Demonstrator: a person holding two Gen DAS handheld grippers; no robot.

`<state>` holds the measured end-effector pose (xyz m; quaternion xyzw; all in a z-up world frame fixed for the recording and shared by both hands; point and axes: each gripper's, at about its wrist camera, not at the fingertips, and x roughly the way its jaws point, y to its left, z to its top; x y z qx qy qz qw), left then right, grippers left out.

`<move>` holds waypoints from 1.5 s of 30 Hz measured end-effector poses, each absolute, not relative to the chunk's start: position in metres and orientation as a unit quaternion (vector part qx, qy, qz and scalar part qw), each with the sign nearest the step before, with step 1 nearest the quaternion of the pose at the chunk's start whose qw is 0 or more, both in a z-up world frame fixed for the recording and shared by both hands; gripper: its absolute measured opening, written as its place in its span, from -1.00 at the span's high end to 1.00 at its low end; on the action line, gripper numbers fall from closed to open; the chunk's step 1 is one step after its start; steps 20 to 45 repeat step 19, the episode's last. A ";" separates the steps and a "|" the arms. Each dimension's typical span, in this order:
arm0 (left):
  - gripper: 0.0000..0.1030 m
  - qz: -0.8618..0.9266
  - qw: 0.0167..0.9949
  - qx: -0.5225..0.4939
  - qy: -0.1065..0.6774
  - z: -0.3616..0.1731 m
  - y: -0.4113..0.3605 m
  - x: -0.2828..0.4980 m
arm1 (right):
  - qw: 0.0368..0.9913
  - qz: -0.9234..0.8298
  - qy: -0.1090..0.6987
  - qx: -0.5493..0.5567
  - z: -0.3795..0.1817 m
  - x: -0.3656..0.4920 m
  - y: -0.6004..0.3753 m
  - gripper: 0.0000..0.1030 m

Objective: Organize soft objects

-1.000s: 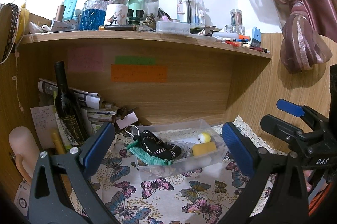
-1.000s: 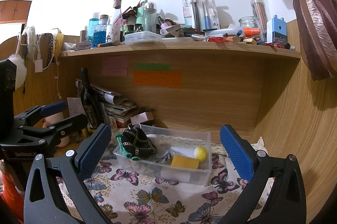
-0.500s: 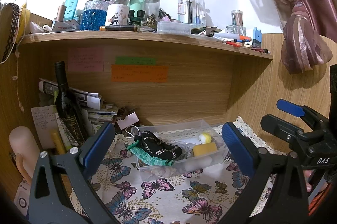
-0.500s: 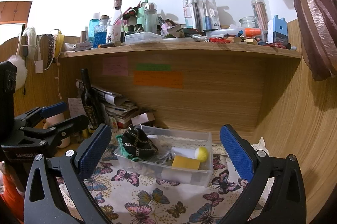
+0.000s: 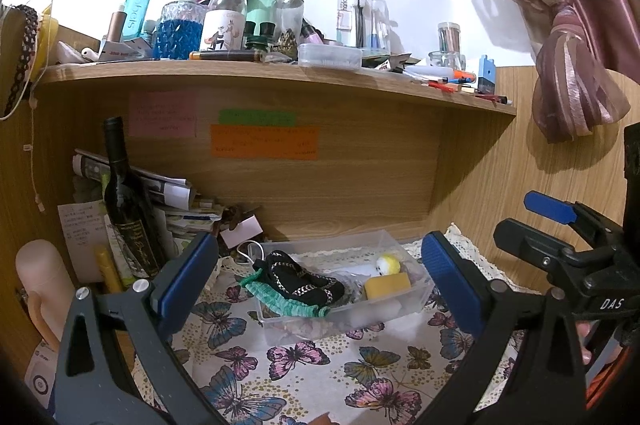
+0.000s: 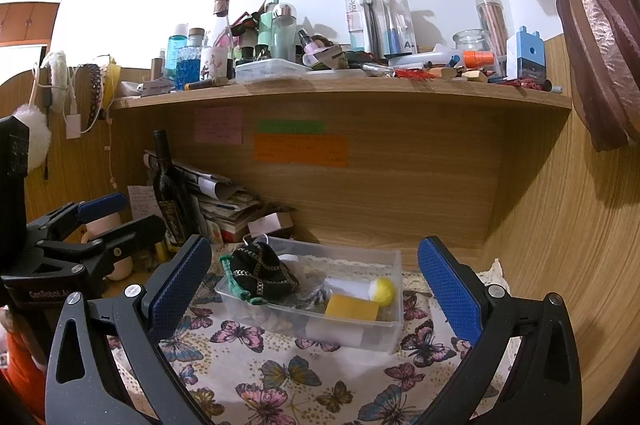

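Observation:
A clear plastic box point(image 5: 416, 301) point(image 6: 394, 325) sits on the butterfly cloth under the shelf. In it lie a black knitted piece with gold trim point(image 5: 304, 279) point(image 6: 262, 275), a green knitted band point(image 5: 288, 301) point(image 6: 232, 277), a yellow sponge point(image 5: 388, 285) point(image 6: 352, 307) and a small yellow ball point(image 5: 389, 264) point(image 6: 382, 291). My left gripper point(image 5: 318, 279) is open and empty, held back from the box. My right gripper point(image 6: 314, 289) is open and empty, also short of the box. Each gripper shows in the other's view: the right one point(image 5: 560, 225), the left one point(image 6: 100, 217).
A dark wine bottle point(image 5: 128, 209) point(image 6: 170, 193) and stacked papers point(image 5: 172, 201) point(image 6: 224, 201) stand at the back left. A pink rounded object point(image 5: 40, 285) sits far left. A crowded shelf point(image 5: 280, 77) point(image 6: 340, 91) hangs overhead. A curtain point(image 5: 568, 73) is at right.
Both grippers have drawn back and up slightly, so the box sits a little lower and smaller in view. Both stay open and empty.

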<state>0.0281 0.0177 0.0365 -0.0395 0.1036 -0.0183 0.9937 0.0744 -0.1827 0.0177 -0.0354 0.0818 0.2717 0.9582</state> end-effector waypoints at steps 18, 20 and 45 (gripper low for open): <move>-1.00 -0.028 0.992 -0.043 0.113 0.035 0.020 0.030 | 0.958 0.272 0.085 -0.034 0.016 0.076 -0.182 -1.00; -1.00 -0.029 0.992 -0.044 0.114 0.035 0.020 0.030 | 0.958 0.272 0.085 -0.034 0.015 0.076 -0.181 -1.00; -1.00 -0.029 0.992 -0.044 0.114 0.035 0.020 0.030 | 0.958 0.272 0.085 -0.034 0.015 0.076 -0.181 -1.00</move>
